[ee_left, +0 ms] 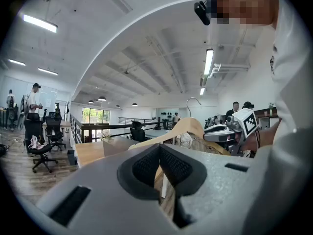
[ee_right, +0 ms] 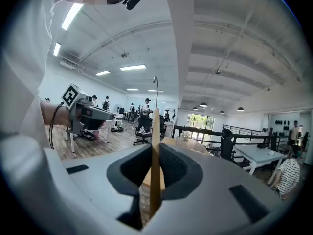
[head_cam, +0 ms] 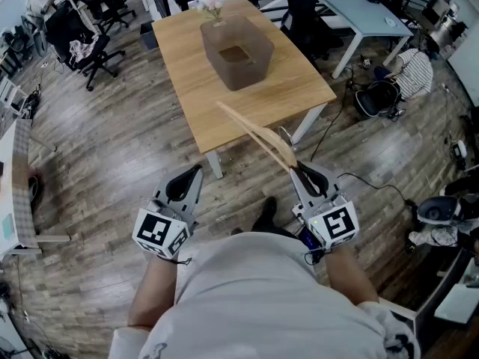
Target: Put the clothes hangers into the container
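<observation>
A wooden clothes hanger [head_cam: 258, 134] with a metal hook is clamped in my right gripper [head_cam: 299, 170], which is shut on one of its arms. The hanger slants up and left over the near edge of the wooden table [head_cam: 296, 88]. In the right gripper view the hanger [ee_right: 155, 146] stands edge-on between the jaws. A brown translucent container [head_cam: 236, 51] sits open on the table, farther away. My left gripper [head_cam: 192, 173] is shut on nothing, held over the floor to the hanger's left. From the left gripper view I see the hanger [ee_left: 183, 129] and the right gripper [ee_left: 234, 131].
The table stands on a wood floor [head_cam: 112, 155] with white legs [head_cam: 215, 163]. Office chairs [head_cam: 93, 47] are at the far left, a pale table [head_cam: 367, 13] at the back right, and bags and cables [head_cam: 382, 96] lie on the floor to the right. A small vase [head_cam: 215, 12] stands behind the container.
</observation>
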`<state>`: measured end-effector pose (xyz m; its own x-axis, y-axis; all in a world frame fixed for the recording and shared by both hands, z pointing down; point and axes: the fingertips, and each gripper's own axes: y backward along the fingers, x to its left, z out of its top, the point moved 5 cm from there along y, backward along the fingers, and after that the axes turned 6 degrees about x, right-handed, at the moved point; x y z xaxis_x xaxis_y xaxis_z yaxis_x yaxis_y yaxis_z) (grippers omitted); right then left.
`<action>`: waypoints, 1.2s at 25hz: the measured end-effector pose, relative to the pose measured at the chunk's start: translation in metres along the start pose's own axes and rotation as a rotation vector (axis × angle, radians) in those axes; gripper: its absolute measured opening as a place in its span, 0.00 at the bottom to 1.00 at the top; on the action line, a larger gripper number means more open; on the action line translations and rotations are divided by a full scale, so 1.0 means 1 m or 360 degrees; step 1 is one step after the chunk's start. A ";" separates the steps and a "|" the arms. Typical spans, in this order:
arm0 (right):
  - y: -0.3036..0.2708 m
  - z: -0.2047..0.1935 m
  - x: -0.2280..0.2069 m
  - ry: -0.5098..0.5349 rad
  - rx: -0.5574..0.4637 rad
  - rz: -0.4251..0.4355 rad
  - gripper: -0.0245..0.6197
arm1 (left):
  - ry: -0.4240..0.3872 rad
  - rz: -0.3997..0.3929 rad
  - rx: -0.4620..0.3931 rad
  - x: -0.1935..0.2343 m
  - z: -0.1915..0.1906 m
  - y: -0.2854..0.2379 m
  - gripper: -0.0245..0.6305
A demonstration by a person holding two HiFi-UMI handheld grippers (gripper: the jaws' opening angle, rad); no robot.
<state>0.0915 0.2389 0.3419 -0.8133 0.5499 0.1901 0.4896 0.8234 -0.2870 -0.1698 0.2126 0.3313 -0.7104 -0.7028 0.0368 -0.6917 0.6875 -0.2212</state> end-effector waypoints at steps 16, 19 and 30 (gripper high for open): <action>-0.020 -0.008 -0.031 -0.0032 0.0013 -0.0016 0.13 | 0.0035 0.0002 0.0045 0.011 -0.004 -0.032 0.05; -0.024 -0.010 -0.043 -0.0034 0.0006 -0.0011 0.13 | 0.0042 0.0011 0.0048 0.010 -0.004 -0.043 0.05; -0.057 -0.016 -0.116 -0.0052 -0.0005 0.0026 0.13 | 0.0056 0.0063 0.0052 0.024 0.008 -0.115 0.05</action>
<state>0.1629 0.1311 0.3515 -0.8152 0.5582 0.1546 0.5037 0.8149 -0.2867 -0.1065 0.1149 0.3495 -0.7418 -0.6679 0.0612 -0.6586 0.7081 -0.2548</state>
